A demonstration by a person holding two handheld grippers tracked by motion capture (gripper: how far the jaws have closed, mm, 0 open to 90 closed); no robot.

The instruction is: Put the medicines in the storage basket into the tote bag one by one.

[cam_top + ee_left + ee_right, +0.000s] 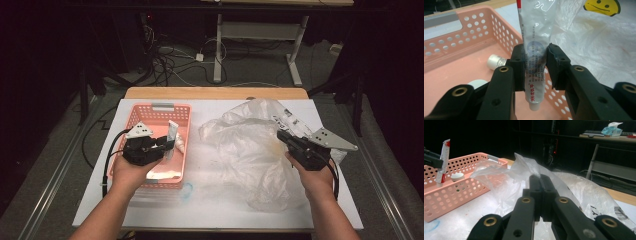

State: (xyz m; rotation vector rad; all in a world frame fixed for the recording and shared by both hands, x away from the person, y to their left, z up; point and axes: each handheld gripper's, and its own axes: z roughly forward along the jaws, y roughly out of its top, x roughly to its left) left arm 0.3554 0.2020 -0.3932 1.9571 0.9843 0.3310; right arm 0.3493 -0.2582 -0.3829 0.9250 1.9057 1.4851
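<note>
The left gripper [535,67] is clamping a white tube [535,50] upright between its pads, cap down, above the pink basket [454,62] (red "999" is showing near the cap). The right gripper [540,182] is pinching the clear plastic bag [576,192] with jaws fully closed.

Surface: white table top [220,200], pale wooden strip [215,93] along the far edge (scuffed and smudged in places).
Left half: pink perforated basket [145,114], resting flat on the top.
Right half: crumpled clear plastic bag [250,145], spread wide just beside the basket.
Near edge: faint blue ring mark [187,189] by the basket's near corner.
</note>
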